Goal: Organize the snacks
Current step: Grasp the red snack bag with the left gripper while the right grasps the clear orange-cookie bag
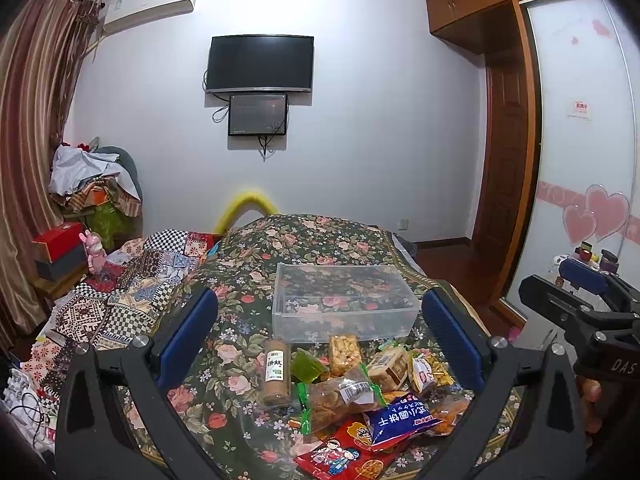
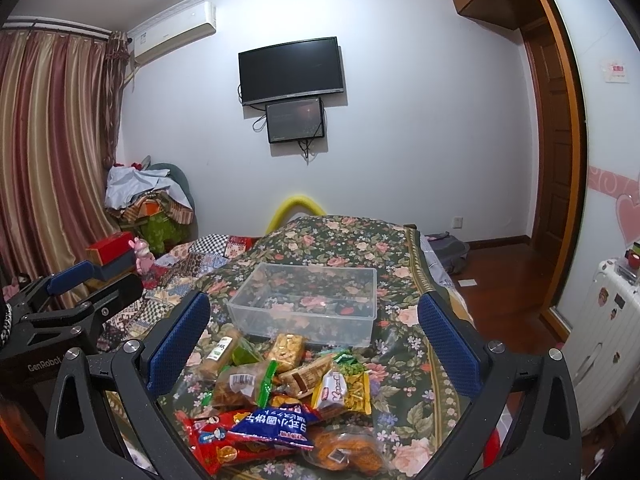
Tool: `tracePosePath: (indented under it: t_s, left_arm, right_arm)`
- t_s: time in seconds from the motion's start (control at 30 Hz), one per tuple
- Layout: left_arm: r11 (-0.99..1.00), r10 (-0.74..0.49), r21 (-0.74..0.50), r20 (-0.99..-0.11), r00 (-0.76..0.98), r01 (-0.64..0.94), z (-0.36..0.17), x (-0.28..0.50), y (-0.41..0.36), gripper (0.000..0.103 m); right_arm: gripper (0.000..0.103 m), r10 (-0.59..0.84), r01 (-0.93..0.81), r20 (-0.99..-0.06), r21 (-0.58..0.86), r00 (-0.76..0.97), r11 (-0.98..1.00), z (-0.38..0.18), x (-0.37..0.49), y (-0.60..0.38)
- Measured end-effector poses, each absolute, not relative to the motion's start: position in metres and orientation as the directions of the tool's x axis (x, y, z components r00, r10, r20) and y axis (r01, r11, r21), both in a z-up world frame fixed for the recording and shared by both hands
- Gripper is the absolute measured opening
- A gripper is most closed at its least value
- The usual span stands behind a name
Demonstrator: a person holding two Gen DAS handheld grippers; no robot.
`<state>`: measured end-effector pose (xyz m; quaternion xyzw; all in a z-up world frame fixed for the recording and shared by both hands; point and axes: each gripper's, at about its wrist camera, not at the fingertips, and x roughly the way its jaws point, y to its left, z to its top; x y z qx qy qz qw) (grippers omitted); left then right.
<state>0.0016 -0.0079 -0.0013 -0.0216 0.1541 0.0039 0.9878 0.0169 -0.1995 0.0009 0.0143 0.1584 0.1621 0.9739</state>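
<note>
A pile of snack packets point(image 1: 352, 396) lies on the floral bedspread point(image 1: 304, 240); it also shows in the right wrist view point(image 2: 280, 396). On top is a blue packet point(image 1: 404, 420) point(image 2: 276, 426), with a red packet point(image 1: 344, 452) beneath and a tan biscuit tube point(image 1: 276, 372) at the left. An empty clear plastic box point(image 1: 344, 300) point(image 2: 308, 300) stands just behind the pile. My left gripper point(image 1: 318, 344) is open and empty above the pile. My right gripper point(image 2: 314, 340) is open and empty, beside the left one.
A patchwork quilt point(image 1: 132, 288) lies left of the bedspread. Boxes and a pink toy point(image 1: 94, 250) sit at the far left by the curtain. A white suitcase point(image 2: 608, 328) stands right of the bed, near the wardrobe door. A TV point(image 1: 260, 62) hangs on the far wall.
</note>
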Motion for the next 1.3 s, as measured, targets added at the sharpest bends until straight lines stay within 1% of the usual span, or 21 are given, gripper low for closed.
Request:
tracePosePath:
  t_s: [0.23, 0.4, 0.5, 0.53, 0.67, 0.77, 0.83, 0.9, 1.13, 1.3]
  left_arm:
    - [1.0, -0.008, -0.031, -0.314, 0.949, -0.002, -0.002, 0.005, -0.007, 0.103]
    - [0.999, -0.052, -0.031, -0.341, 0.938, 0.045, -0.012, 0.01, -0.009, 0.103]
    - [0.998, -0.063, -0.005, -0.394, 0.917, 0.067, -0.021, 0.018, -0.013, 0.103]
    - [0.997, -0.071, 0.003, -0.424, 0.903, 0.079, -0.026, 0.021, -0.014, 0.103]
    - [0.993, -0.103, -0.008, -0.512, 0.853, 0.116, -0.049, 0.031, -0.02, 0.103]
    - [0.991, -0.116, -0.011, -0.563, 0.818, 0.133, -0.068, 0.035, -0.025, 0.097]
    - [0.989, -0.137, -0.032, -0.612, 0.779, 0.148, -0.082, 0.04, -0.026, 0.091]
    - [0.986, -0.154, -0.056, -0.654, 0.741, 0.155, -0.096, 0.044, -0.027, 0.088]
    - [0.979, -0.188, -0.092, -0.743, 0.642, 0.18, -0.136, 0.048, -0.031, 0.088]
    - [0.973, -0.209, -0.111, -0.785, 0.583, 0.201, -0.157, 0.051, -0.033, 0.088]
  right_arm:
    - [0.103, 0.311, -0.302, -0.311, 0.078, 0.898, 0.95, -0.002, 0.019, -0.202]
    - [0.103, 0.295, -0.287, -0.35, 0.077, 0.889, 0.955, -0.009, 0.026, -0.208]
    - [0.103, 0.293, -0.286, -0.39, 0.077, 0.873, 0.955, -0.018, 0.03, -0.216]
    - [0.103, 0.288, -0.283, -0.404, 0.073, 0.868, 0.956, -0.021, 0.03, -0.218]
    - [0.103, 0.269, -0.269, -0.475, 0.069, 0.838, 0.961, -0.039, 0.037, -0.229]
    - [0.103, 0.271, -0.269, -0.525, 0.081, 0.807, 0.96, -0.053, 0.039, -0.237]
    - [0.103, 0.275, -0.271, -0.56, 0.092, 0.782, 0.958, -0.064, 0.042, -0.24]
    - [0.103, 0.284, -0.278, -0.594, 0.104, 0.753, 0.955, -0.074, 0.044, -0.241]
    - [0.102, 0.299, -0.283, -0.689, 0.14, 0.66, 0.949, -0.112, 0.051, -0.242]
    - [0.1, 0.303, -0.28, -0.743, 0.161, 0.596, 0.946, -0.136, 0.056, -0.242]
